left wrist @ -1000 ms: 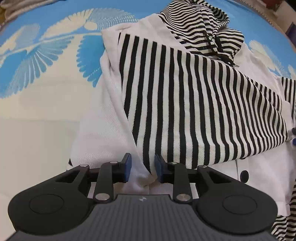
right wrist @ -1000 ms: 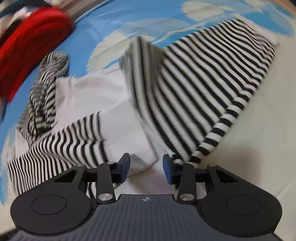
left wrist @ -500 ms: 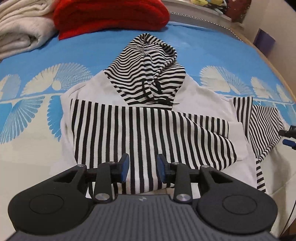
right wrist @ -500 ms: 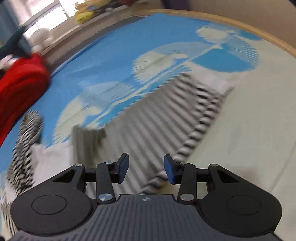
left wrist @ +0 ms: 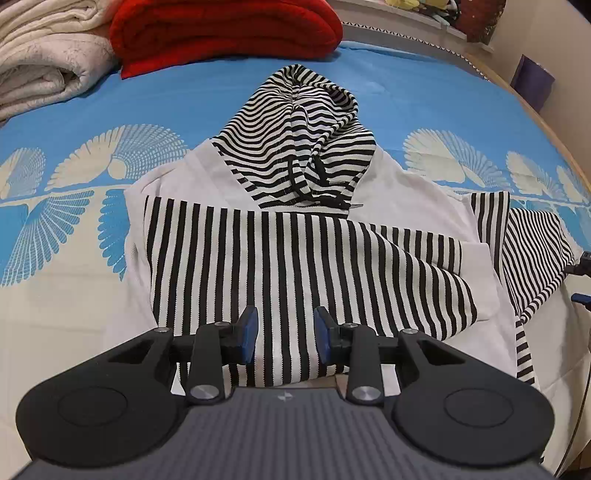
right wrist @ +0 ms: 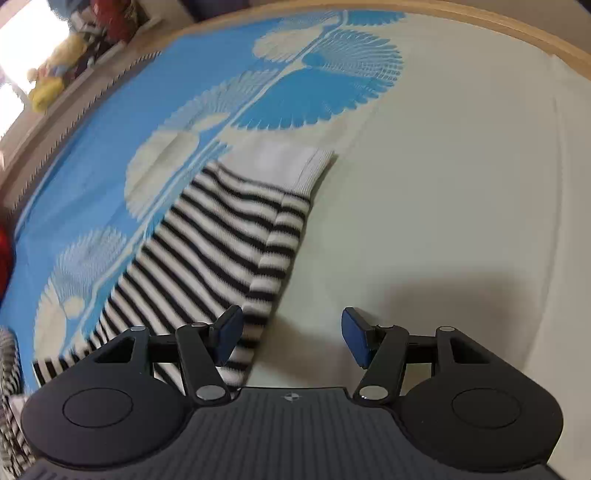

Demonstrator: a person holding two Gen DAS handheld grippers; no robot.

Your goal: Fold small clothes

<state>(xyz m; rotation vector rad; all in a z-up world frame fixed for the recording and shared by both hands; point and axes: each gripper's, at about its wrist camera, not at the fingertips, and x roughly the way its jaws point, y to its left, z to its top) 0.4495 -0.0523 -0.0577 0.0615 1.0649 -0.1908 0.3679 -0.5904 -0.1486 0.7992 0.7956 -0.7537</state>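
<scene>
Blue pads of the left gripper (left wrist: 284,334) stand parted above the hoodie (left wrist: 280,266), nothing pinched between them. Right gripper (right wrist: 291,338): jaws have just been opening and now stand wide, one pad over the outstretched sleeve (right wrist: 207,236), cloth not clamped.

Progress — one striped sleeve is folded across the white body (left wrist: 406,192) and lies fairly flat. The other sleeve is spread sideways on the bedspread (left wrist: 74,110), cuff (right wrist: 295,162) pointing outward; not yet folded. Hood (left wrist: 295,140) is unfolded, drawstrings loose. Body not yet doubled over.

Judgement: roughly a third done (second sleeve, then hood and body, remain). Red blanket (left wrist: 221,33) and cream quilt (left wrist: 44,55) sit well apart behind.
</scene>
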